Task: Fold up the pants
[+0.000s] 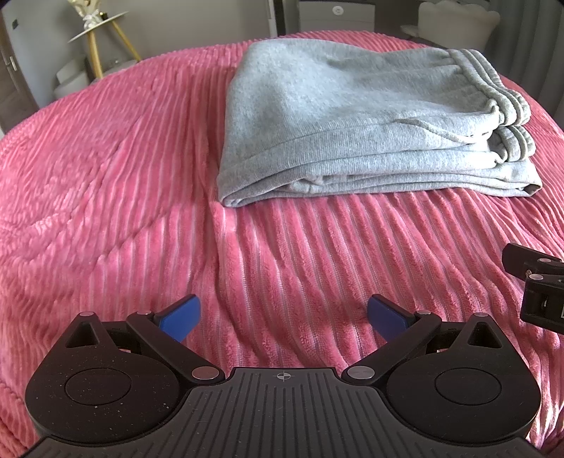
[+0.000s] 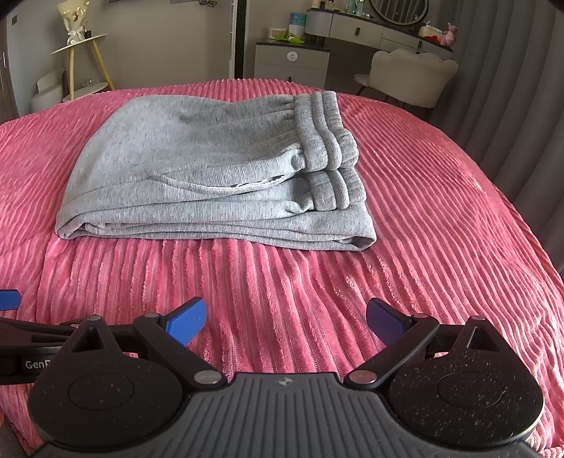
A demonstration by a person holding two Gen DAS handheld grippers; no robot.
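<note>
Grey pants [image 1: 356,119] folded in a stack on pink bedspread [image 1: 105,197], far of both tools. Left gripper [image 1: 283,317] and right gripper [image 2: 285,319] spread wide, empty, apart from pants.

- Pants [image 2: 211,169] lie folded on the bedspread [image 2: 282,282], waistband to the right
- Both grippers near, well short of them, left gripper [image 1: 283,317] beside right gripper [image 2: 285,320]

Pink ribbed bedspread [image 2: 405,246]; behind: gold-legged side table [image 2: 79,44], white chair [image 2: 409,77], grey dresser w/ oval mirror [image 2: 352,24].
</note>
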